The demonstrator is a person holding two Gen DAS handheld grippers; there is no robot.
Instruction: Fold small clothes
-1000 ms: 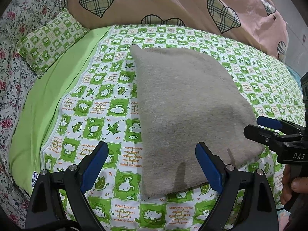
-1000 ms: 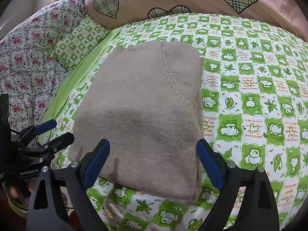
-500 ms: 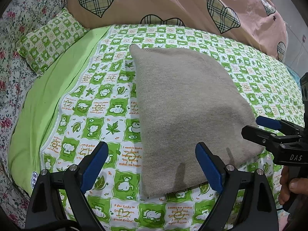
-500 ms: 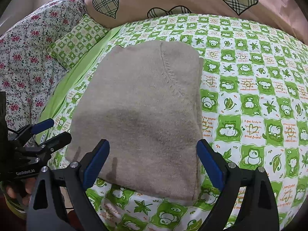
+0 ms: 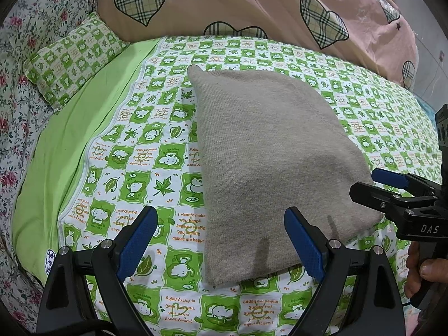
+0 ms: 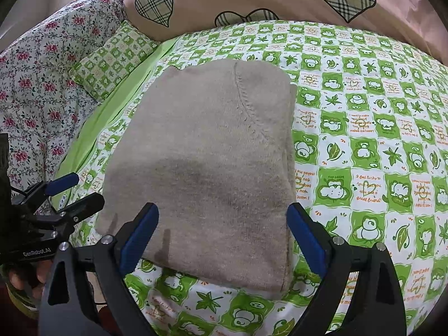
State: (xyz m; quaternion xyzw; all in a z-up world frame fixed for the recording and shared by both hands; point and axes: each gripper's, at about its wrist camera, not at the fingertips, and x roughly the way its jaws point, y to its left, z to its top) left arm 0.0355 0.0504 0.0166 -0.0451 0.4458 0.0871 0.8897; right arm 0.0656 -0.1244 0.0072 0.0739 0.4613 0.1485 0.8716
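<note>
A folded beige knit garment (image 5: 274, 162) lies flat on the green-and-white checked bedspread (image 5: 140, 156); it also shows in the right wrist view (image 6: 207, 168). My left gripper (image 5: 221, 240) is open and empty, just above the garment's near left corner. My right gripper (image 6: 222, 238) is open and empty over the garment's near edge. The right gripper shows at the right of the left wrist view (image 5: 375, 184), beside the garment's right corner. The left gripper shows at the left of the right wrist view (image 6: 72, 193).
A pink duvet with plaid hearts (image 5: 252, 8) lies along the far side. A small green checked pillow (image 5: 70, 58) and a floral quilt (image 6: 36, 89) lie at the left. A plain green sheet strip (image 5: 64, 151) runs beside the bedspread.
Both grippers have drawn back slightly from the garment and stay open. The garment has not moved.
</note>
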